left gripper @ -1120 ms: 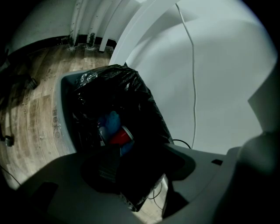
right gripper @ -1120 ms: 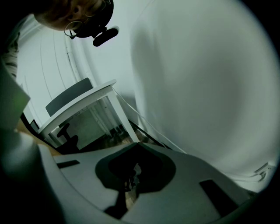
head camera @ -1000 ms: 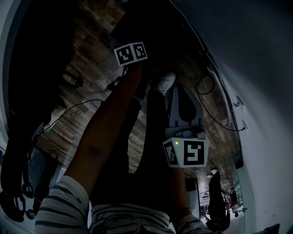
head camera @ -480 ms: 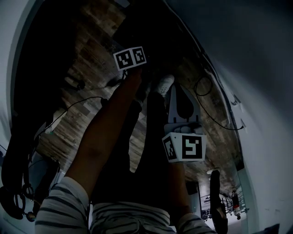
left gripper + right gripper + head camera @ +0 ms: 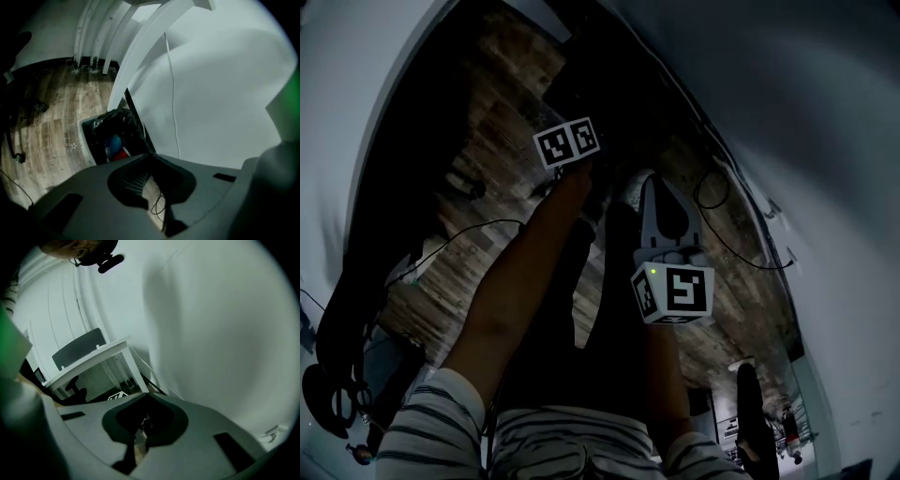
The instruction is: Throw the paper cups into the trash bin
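Blue cup (image 5: pixel 114 142) & red cup (image 5: pixel 123 153) inside black-lined trash bin (image 5: pixel 87 137), w/ lid open.

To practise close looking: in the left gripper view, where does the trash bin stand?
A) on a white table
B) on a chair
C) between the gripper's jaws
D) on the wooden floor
D: the trash bin, with its black liner, rests on the wooden floor.

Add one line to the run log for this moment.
left gripper: jaws just been closing, now together, empty | right gripper: jaws together, empty | trash bin: blue item and red item inside
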